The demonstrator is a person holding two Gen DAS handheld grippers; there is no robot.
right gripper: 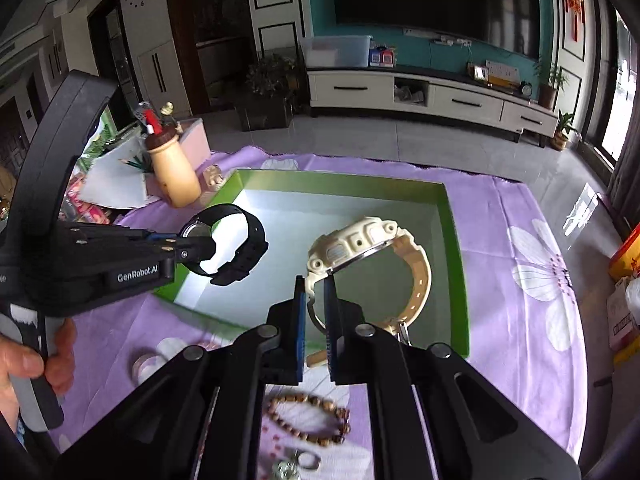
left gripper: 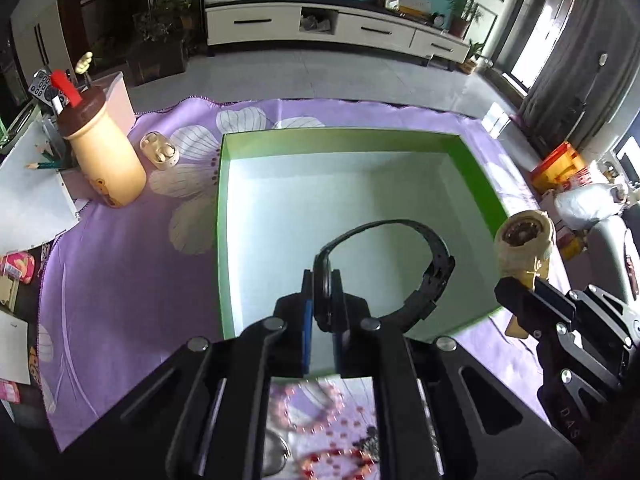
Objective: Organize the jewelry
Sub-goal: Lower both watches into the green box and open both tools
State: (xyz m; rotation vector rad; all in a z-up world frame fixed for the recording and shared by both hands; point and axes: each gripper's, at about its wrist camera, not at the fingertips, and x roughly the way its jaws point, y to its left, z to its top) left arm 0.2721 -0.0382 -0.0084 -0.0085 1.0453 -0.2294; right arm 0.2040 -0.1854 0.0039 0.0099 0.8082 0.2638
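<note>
My left gripper [left gripper: 323,280] is shut on a black watch [left gripper: 428,276], held in the air over the near part of an open green box [left gripper: 344,134]. My right gripper [right gripper: 316,284] is shut on a cream watch [right gripper: 360,240], also over the box [right gripper: 340,182]. In the right wrist view the left gripper [right gripper: 180,246] and the black watch [right gripper: 244,240] hang at the box's left edge. The right gripper [left gripper: 528,284] with the cream watch [left gripper: 524,236] shows at the box's right edge in the left wrist view. Bead bracelets [left gripper: 320,412] lie on the cloth below.
A purple flowered cloth [left gripper: 120,280] covers the table. A cream bottle-shaped pen holder [left gripper: 106,160] and an open earbud case [left gripper: 158,150] stand left of the box. A wooden bead bracelet [right gripper: 308,420] and a ring [right gripper: 308,460] lie near me. A hand [right gripper: 40,360] grips the left handle.
</note>
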